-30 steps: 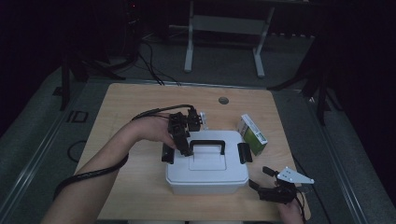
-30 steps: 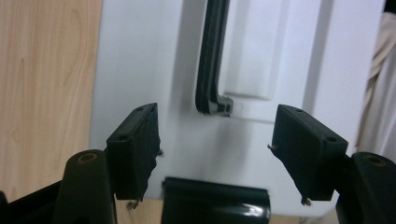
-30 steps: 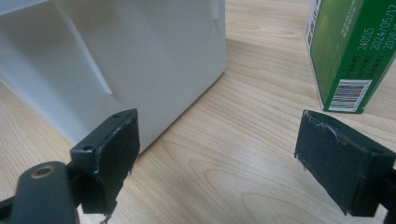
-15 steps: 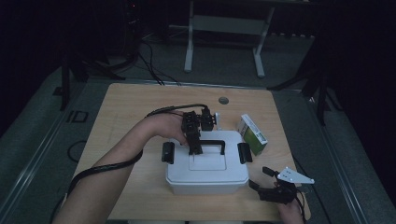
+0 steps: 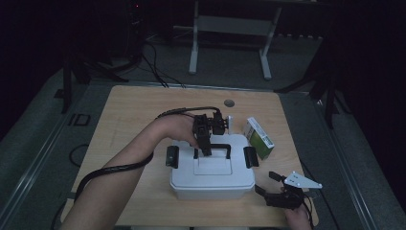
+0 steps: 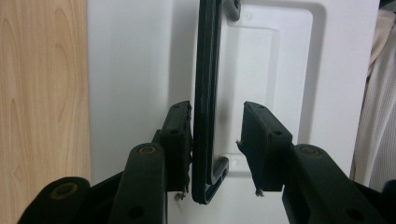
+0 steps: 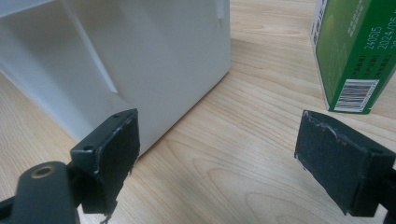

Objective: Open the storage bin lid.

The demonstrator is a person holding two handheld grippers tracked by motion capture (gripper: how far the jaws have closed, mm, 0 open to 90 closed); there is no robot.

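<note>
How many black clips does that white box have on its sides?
2. One black clip sits on the white box's left end, the other clip on its right end. Any on hidden sides cannot be seen.

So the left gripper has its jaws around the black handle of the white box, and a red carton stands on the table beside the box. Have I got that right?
Nearly. The carton is green, not red: the high view and the right gripper view both show it green, standing beside the white box. The rest holds: in the left gripper view the left gripper has its jaws, just closing, on either side of the black handle.
</note>
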